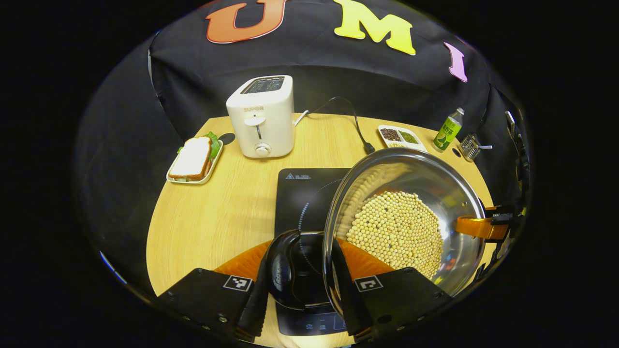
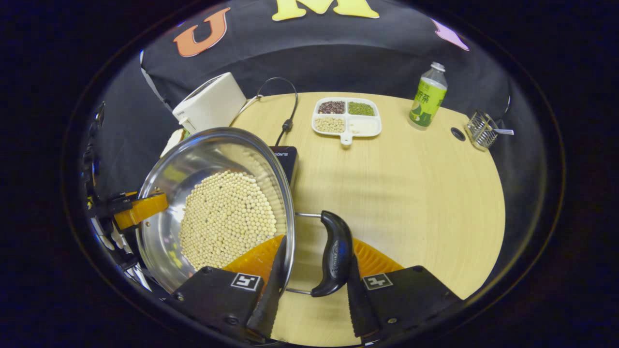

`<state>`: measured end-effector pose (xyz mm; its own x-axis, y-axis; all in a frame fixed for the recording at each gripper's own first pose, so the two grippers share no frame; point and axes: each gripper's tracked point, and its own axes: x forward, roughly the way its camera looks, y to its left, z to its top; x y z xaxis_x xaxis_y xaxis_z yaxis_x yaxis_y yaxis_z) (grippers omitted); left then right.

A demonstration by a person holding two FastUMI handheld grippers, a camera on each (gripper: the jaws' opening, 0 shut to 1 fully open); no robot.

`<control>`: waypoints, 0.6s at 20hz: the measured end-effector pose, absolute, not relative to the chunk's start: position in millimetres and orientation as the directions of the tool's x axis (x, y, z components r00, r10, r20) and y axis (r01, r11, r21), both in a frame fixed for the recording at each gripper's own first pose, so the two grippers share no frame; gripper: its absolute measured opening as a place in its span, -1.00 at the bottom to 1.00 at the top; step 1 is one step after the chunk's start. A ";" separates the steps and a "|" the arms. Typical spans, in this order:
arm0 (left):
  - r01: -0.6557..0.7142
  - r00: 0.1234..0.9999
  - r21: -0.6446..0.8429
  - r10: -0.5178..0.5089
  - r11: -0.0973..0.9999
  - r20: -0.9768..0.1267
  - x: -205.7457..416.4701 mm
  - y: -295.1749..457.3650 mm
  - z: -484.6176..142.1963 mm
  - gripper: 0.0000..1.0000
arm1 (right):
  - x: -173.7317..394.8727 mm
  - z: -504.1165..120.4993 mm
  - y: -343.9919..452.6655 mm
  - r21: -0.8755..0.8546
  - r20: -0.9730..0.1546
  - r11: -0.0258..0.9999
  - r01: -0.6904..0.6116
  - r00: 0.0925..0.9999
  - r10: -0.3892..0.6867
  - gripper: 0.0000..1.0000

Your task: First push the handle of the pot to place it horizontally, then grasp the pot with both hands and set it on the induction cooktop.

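Pot: steel, loaded with beans, held partly over the induction cooktop on the worktop. Likely heavy, rigid, slick-walled; hold by the black side handles. Left gripper, right gripper: jaws straddle a handle each, clamping uncertain.

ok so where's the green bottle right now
In the right gripper view the green bottle stands upright at the table's far edge, between the divided bean tray and the wire basket.

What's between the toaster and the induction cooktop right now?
Bare wood tabletop, seen in the left gripper view: nothing sits between the toaster and the induction cooktop. The power cord runs off to the side.
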<state>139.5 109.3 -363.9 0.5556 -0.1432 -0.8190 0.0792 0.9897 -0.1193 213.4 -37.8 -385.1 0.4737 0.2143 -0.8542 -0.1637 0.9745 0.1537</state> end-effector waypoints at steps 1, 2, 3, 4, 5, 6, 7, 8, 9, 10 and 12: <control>0.074 0.552 -0.122 -0.143 0.990 -0.822 141.3 114.9 -366.1 0.24 | 214.1 -384.5 -38.2 0.151 -0.856 0.975 -0.165 0.472 0.212 0.21; 0.071 0.549 -0.126 -0.144 0.989 -0.824 144.1 118.3 -368.9 0.24 | 213.8 -384.5 -37.6 0.148 -0.857 0.975 -0.166 0.471 0.210 0.21; 0.069 0.545 -0.130 -0.146 0.989 -0.826 146.3 122.0 -371.5 0.24 | 214.3 -383.8 -37.4 0.144 -0.859 0.976 -0.165 0.468 0.207 0.21; 0.066 0.542 -0.133 -0.147 0.989 -0.827 148.3 124.9 -374.0 0.24 | 214.2 -383.9 -36.6 0.141 -0.861 0.976 -0.164 0.467 0.203 0.21; 0.063 0.539 -0.137 -0.149 0.989 -0.829 149.7 127.2 -377.3 0.24 | 214.4 -383.2 -36.2 0.138 -0.863 0.977 -0.165 0.464 0.200 0.21; 0.061 0.534 -0.141 -0.152 0.988 -0.832 151.7 129.1 -379.1 0.24 | 214.8 -383.5 -35.7 0.137 -0.863 0.977 -0.162 0.464 0.198 0.21; 0.061 0.533 -0.144 -0.154 0.988 -0.832 152.9 131.8 -379.4 0.24 | 214.0 -382.3 -36.5 0.134 -0.864 0.977 -0.163 0.464 0.196 0.21; 0.062 0.537 -0.143 -0.154 0.988 -0.829 156.4 133.9 -379.0 0.24 | 214.2 -383.1 -36.5 0.132 -0.864 0.978 -0.163 0.465 0.194 0.21; 0.065 0.535 -0.143 -0.155 0.988 -0.831 157.2 134.9 -381.0 0.24 | 213.2 -381.9 -37.3 0.131 -0.864 0.979 -0.159 0.465 0.191 0.21; 0.067 0.537 -0.144 -0.157 0.987 -0.829 158.7 135.1 -381.1 0.24 | 212.6 -381.9 -36.9 0.130 -0.866 0.979 -0.155 0.464 0.188 0.21; 0.067 0.533 -0.153 -0.164 0.986 -0.830 159.9 136.3 -384.1 0.24 | 210.5 -381.1 -36.7 0.128 -0.866 0.981 -0.147 0.465 0.183 0.21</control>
